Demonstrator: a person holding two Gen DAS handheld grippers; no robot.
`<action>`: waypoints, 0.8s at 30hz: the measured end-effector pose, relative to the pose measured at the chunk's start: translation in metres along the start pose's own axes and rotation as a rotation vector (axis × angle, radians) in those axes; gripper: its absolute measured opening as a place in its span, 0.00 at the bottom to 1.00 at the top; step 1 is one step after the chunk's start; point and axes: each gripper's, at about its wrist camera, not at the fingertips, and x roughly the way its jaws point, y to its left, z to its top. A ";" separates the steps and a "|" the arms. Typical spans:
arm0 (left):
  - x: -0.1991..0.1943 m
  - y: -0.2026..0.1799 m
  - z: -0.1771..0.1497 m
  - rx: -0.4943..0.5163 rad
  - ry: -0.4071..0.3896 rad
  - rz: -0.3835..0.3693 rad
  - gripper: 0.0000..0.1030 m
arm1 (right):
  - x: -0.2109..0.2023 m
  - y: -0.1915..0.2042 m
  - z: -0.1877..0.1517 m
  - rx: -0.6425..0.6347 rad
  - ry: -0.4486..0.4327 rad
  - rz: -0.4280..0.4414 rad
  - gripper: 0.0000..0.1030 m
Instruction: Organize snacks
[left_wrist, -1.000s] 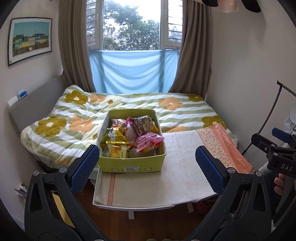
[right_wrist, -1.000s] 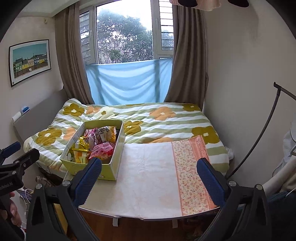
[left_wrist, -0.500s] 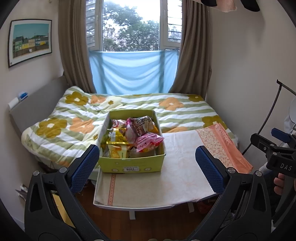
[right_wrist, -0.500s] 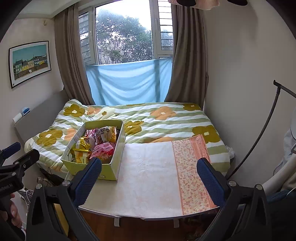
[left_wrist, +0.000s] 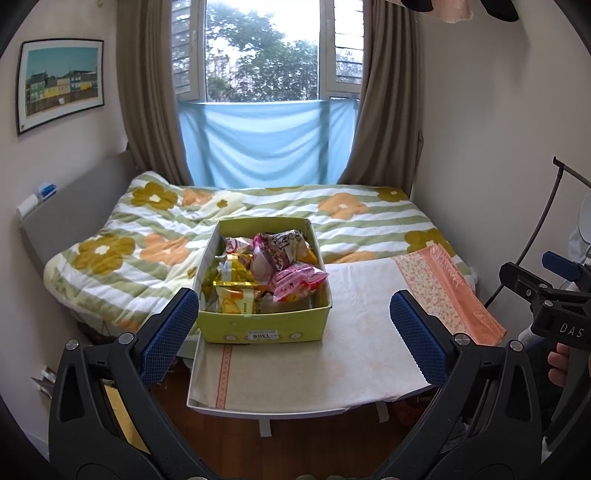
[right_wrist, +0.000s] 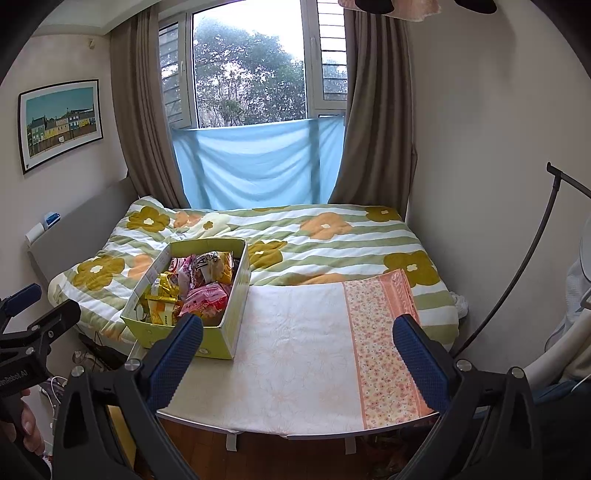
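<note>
Both the left gripper (left_wrist: 293, 328) and the right gripper (right_wrist: 299, 349) hang with jaws spread wide, grasping nothing, short of the table (left_wrist: 314, 376). The yellow-green snack box (left_wrist: 264, 326) sits at the table's far-left corner, heaped with packets (left_wrist: 299, 278); bare cloth stretches rightward. Only the right wrist view shows the box's long right wall.

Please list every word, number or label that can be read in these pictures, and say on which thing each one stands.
"1308", upside down: white sticker on the yellow-green cardboard box
"DAS": black body of the right claw
"enRobot.AI", start cut off: black body of the left claw
"TA", partly hidden: crinkled white-and-brown snack bag
Print on the other snack packets in the box: too small to read.
</note>
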 end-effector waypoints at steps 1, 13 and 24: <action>0.000 0.000 0.000 0.001 0.001 0.001 1.00 | 0.000 -0.001 0.000 0.001 -0.001 0.000 0.99; -0.001 0.001 0.000 0.000 -0.003 0.004 1.00 | 0.000 -0.003 0.000 0.000 -0.002 0.000 0.99; -0.008 0.001 0.003 0.011 -0.048 0.025 1.00 | 0.001 -0.005 0.001 0.002 -0.005 -0.003 0.99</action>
